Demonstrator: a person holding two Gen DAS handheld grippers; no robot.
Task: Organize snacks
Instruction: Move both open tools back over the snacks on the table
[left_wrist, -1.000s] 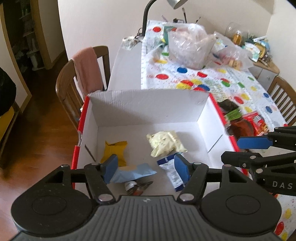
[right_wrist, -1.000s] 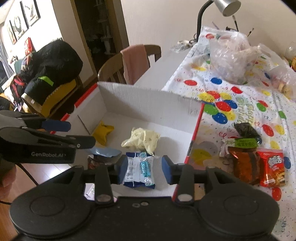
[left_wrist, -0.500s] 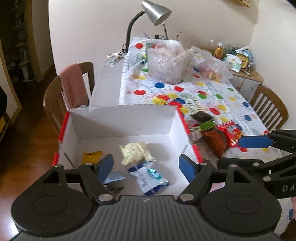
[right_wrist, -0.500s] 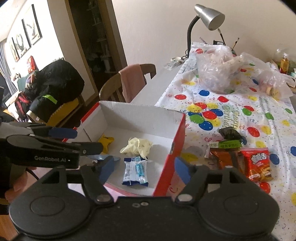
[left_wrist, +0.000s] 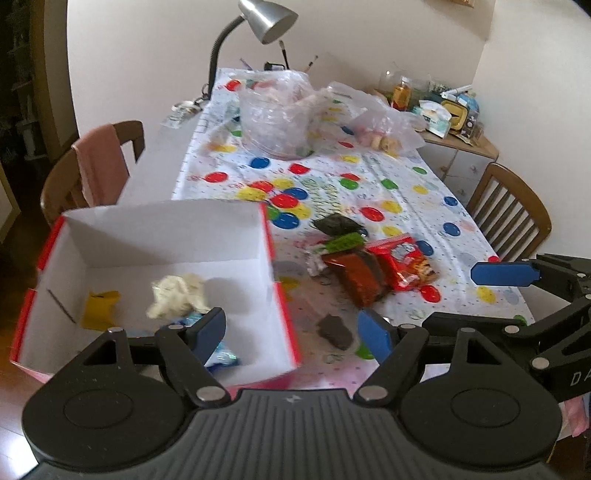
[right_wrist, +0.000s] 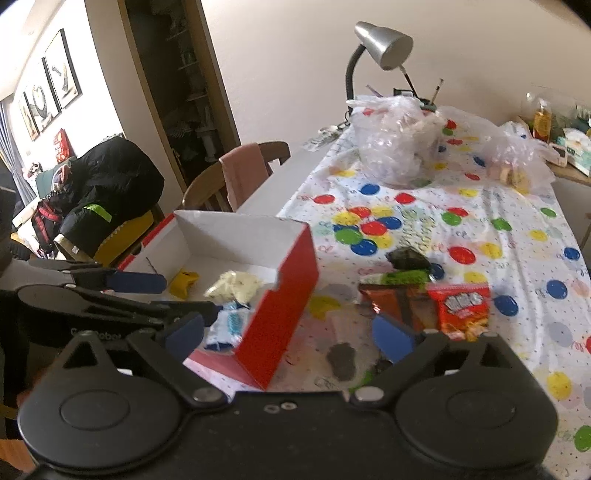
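Jaws on both sides stand released with nothing between them: the right gripper (right_wrist: 288, 334) has just been spreading wide, the left gripper (left_wrist: 291, 328) has eased apart too, and both hang over the near edge of the bench (left_wrist: 461, 206). Just ahead lies a small dark packet (right_wrist: 341, 360), flat and light by the look of it. Beyond it sits the pile still to sort: a red snack bag (right_wrist: 461, 310) touching a brown bag (right_wrist: 399, 301), a green packet (left_wrist: 341, 242) behind. Puffy, crinkly, probably slippery film; I'd pinch a crimped end seam, gently, so the contents don't crush. Off left, the red box (right_wrist: 284, 295) already holds a few packets.
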